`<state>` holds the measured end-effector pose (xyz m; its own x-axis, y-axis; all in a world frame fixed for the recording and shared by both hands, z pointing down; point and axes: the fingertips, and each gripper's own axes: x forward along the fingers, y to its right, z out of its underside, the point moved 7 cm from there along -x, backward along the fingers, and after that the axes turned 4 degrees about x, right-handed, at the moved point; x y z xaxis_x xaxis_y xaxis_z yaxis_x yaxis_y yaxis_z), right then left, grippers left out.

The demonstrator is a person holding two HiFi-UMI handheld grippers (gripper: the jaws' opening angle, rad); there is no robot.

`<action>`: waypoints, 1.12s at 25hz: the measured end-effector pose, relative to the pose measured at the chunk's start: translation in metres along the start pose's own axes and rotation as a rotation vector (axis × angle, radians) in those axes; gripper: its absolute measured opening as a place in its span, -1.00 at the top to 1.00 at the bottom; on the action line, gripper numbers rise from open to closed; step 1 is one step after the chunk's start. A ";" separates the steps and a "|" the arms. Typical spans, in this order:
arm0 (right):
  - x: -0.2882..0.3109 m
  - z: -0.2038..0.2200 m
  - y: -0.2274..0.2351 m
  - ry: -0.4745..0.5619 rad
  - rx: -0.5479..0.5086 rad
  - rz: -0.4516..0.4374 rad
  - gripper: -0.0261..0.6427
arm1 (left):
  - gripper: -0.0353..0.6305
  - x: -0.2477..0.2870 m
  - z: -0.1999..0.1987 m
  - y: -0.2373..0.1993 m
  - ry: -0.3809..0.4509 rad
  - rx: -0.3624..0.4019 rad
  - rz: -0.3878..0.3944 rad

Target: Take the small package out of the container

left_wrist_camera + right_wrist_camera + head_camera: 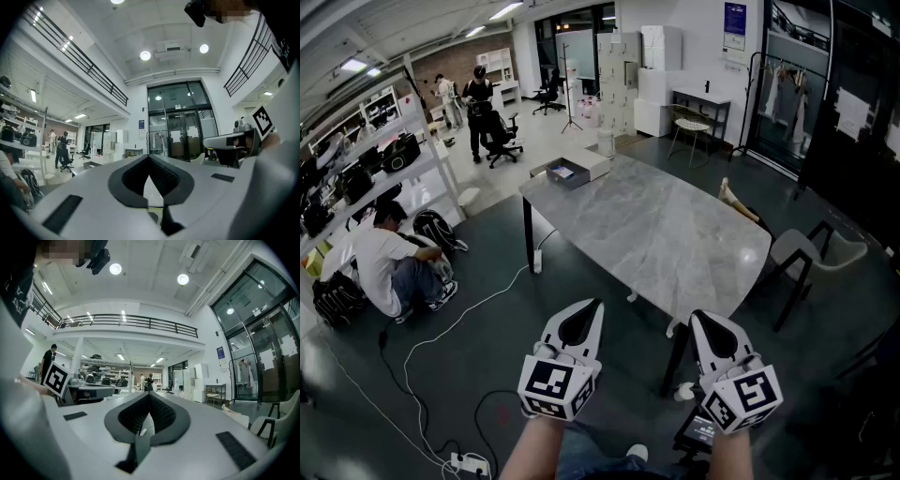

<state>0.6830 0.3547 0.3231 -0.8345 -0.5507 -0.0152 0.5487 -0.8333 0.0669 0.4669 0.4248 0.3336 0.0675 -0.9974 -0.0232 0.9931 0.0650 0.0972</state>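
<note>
- You're holding both grippers out in front of you, level and side by side, pointing toward the table (656,234).
- Your left gripper (593,305) is sitting clenched, its tips meeting with nothing between them.
- Your right gripper (699,317) is doing the same thing: pinched shut and empty.
- Both are hanging short of the table's near end, well apart from the container (598,161) at the far end.
- The small package (562,172), bluish, is lying inside that container.
</note>
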 end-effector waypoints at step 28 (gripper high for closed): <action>0.228 0.010 -0.108 -0.055 0.002 -0.076 0.85 | 0.86 0.013 0.039 -0.257 -0.034 -0.095 -0.060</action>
<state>0.4329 0.3191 0.3225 -0.8754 -0.4822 0.0344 0.4834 -0.8726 0.0697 0.2086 0.3943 0.3472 0.0057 -1.0000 0.0075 1.0000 0.0057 0.0018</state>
